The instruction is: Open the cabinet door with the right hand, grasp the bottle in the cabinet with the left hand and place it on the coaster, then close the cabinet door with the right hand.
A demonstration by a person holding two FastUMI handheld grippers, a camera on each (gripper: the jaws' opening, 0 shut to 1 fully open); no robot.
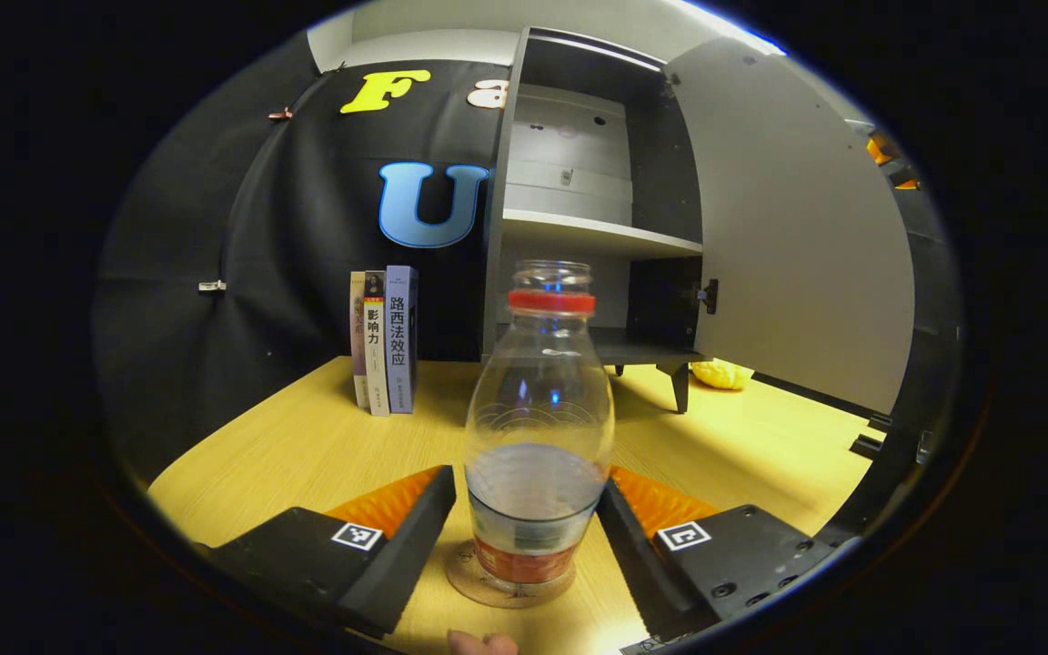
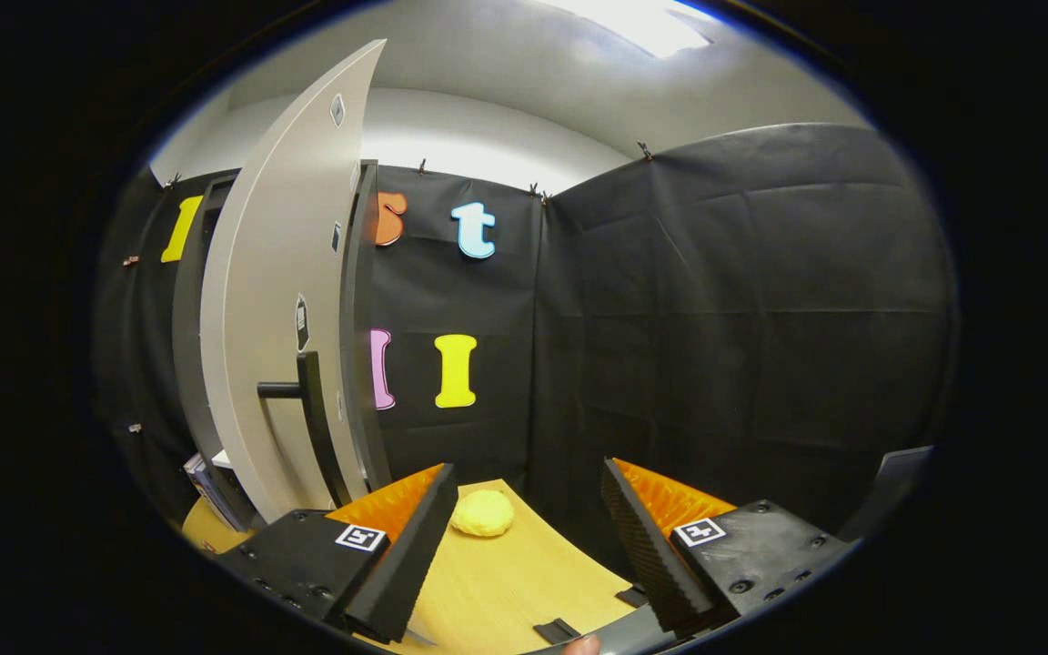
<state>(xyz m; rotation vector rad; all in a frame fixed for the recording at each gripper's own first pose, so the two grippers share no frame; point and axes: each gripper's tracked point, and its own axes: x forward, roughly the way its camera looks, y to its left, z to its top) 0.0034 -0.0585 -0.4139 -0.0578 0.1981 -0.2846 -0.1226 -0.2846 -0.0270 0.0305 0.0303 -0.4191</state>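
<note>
Bottle (image 1: 539, 437): clear, red-capped, part-filled, upright on the round coaster (image 1: 469, 587), in front of the cabinet (image 1: 579, 236). Left gripper (image 1: 524, 537): fingers spread to either side of the bottle, apart from it, released. Cabinet door (image 1: 797, 227): swung open, to the right of the bottle. 3 books (image 1: 385, 338): upright, left of the cabinet. Right gripper (image 2: 524, 537): fingers parted, holding nothing, near the door's handle (image 2: 306, 400). Yellow object (image 2: 482, 513): on the table (image 2: 506, 582), just beyond the right gripper

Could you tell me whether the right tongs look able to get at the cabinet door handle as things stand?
Probably yes. The right tongs are open, and the door handle juts from the open cabinet door ahead to their left, with nothing between them. They would need to swing left to reach it.
</note>
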